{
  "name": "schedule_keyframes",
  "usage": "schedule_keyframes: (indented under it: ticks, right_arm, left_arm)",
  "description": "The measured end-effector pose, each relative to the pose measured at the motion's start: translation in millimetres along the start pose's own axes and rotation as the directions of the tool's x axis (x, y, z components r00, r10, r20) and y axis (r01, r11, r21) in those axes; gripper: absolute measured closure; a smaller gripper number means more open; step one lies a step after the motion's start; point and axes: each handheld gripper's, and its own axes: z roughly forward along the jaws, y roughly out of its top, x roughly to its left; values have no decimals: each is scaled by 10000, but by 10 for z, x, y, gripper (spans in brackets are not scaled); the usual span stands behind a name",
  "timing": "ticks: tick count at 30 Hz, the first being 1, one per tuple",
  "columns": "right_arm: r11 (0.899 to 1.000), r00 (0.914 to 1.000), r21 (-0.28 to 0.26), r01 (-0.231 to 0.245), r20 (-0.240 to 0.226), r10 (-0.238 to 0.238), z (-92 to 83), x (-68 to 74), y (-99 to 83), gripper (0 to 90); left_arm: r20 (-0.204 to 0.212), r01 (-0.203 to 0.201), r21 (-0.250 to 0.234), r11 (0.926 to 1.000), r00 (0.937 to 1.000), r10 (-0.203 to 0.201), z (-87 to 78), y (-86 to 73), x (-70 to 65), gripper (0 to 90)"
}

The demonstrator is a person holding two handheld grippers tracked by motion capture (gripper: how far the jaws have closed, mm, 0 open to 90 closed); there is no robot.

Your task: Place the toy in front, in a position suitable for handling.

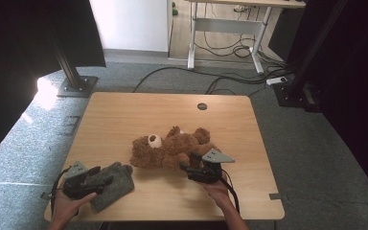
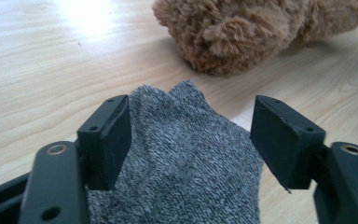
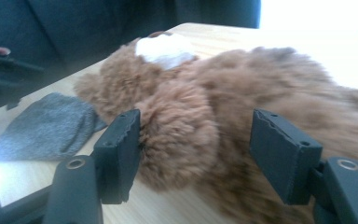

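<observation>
No writing is readable. The left tongs [image 2: 191, 135] gape around a grey knitted sock [image 2: 182, 163]; the right tongs [image 3: 196, 154] gape around a brown plush teddy bear's [image 3: 205, 107] limb, whose white muzzle faces the right gripper view.

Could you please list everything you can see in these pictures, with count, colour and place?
teddy bear: one, brown with a white muzzle, lying mid-table
sock: one, grey, near left corner of the table, between the left gripper's fingers
table: one, light wood, centre
desk: one, white legs, far back
cables: several, black, on the floor behind the table
left gripper: one, black, open, around the sock
right gripper: one, black, open, around a bear limb
hands: two, near edge
</observation>
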Motion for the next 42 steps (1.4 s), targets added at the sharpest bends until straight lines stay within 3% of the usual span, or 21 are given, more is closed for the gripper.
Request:
schedule_keyframes:
  ticks: [3, 9, 13, 17, 20, 25, 26, 27, 29, 31, 37, 42]
  right_arm:
    - [9998, 9996, -176, -72, 277, 76, -110, -82, 7, 339]
    - [9989, 9969, -444, -162, 759, 196, -242, -219, 52, 340]
    - [9983, 9938, -542, -235, 1070, 292, -277, -288, 105, 330]
    - [9985, 9880, -445, -308, 1497, 371, -263, -350, 142, 306]
    - [9990, 9818, -243, -364, 1858, 403, -223, -412, 149, 282]
    - [9970, 9772, 213, -747, 2010, 689, -129, -519, 145, 250]
    - [9947, 9784, 557, -862, 1933, 739, -82, -541, 129, 230]
    - [9947, 9784, 557, -862, 1933, 739, -82, -541, 129, 230]
    - [9918, 9784, 823, -981, 1904, 810, -44, -555, 103, 226]
    - [9881, 9777, 832, -1293, 1770, 1130, -41, -566, 61, 235]
    - [9864, 9797, 912, -1365, 1600, 1208, -70, -556, 0, 250]
    - [9856, 9819, 1001, -1363, 1455, 1210, -91, -556, -63, 274]
  left_arm:
    - [32, -212, 333, 9992, 9998, 211, 59, 3, -63, 230]
    - [-50, -218, 1205, 9925, 9997, 226, 246, -60, -107, 176]
    - [-106, -440, 1905, 9807, 9988, 468, 384, -115, -168, 145]
    - [-371, -923, 2551, 9625, 9938, 1051, 505, -159, -235, 127]
    - [-477, -964, 2608, 9606, 9925, 1126, 530, -167, -231, 127]
    - [-747, -938, 2538, 9627, 9904, 1162, 536, -180, -243, 166]
    - [-831, -873, 2507, 9641, 9903, 1113, 530, -179, -240, 219]
    - [-886, -844, 2450, 9658, 9901, 1090, 524, -179, -231, 219]
    - [-990, -766, 2227, 9719, 9900, 1007, 503, -181, -193, 328]
    - [-1012, -763, 2033, 9761, 9900, 985, 486, -192, -150, 496]
    - [-1115, -835, 1817, 9798, 9882, 1049, 479, -205, -135, 586]
    - [-797, -612, 1673, 9840, 9940, 754, 464, -198, -77, 686]
